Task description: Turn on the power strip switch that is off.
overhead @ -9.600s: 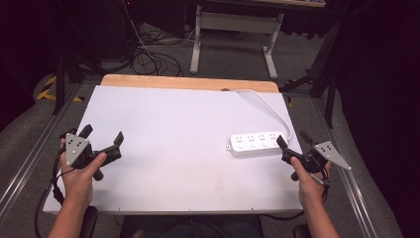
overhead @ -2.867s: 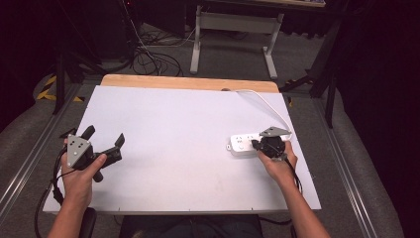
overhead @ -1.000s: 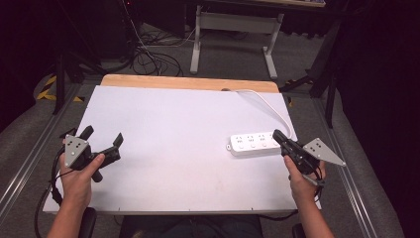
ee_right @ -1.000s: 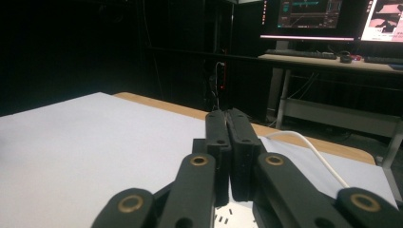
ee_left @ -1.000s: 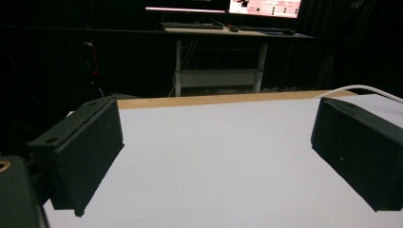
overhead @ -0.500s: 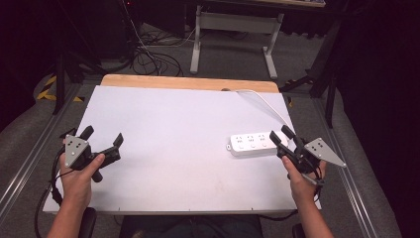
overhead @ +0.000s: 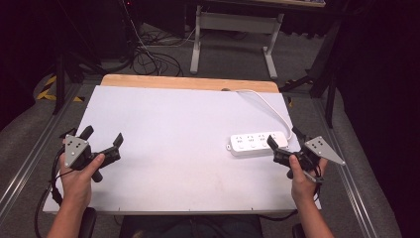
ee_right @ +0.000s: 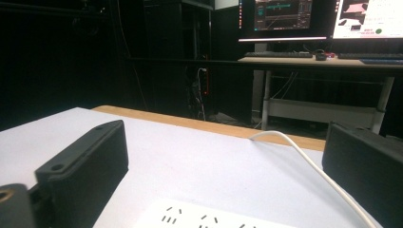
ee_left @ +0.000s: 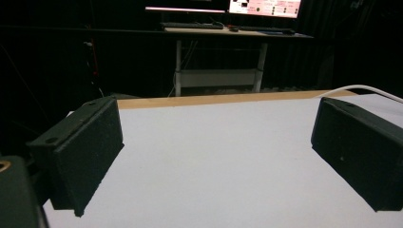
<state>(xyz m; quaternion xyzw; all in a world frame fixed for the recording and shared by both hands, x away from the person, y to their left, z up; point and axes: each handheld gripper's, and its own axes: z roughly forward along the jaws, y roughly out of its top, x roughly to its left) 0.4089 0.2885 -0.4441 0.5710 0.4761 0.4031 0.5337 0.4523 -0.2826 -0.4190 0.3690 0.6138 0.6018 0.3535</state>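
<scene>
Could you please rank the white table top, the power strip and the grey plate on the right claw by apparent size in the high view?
1. White table top, by far the largest.
2. Power strip.
3. Grey plate on the right claw, which looks somewhat smaller than the strip, though it sits higher and nearer the camera, so the gap is unsure.

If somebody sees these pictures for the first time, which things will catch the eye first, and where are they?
The white power strip stands out first: it lies on the right part of the white table, and its white cable curves toward the far edge. Just right of it, the right hand-held gripper is open, its jaws pointing at the strip's end. The left hand-held gripper rests open at the table's left edge.
</scene>
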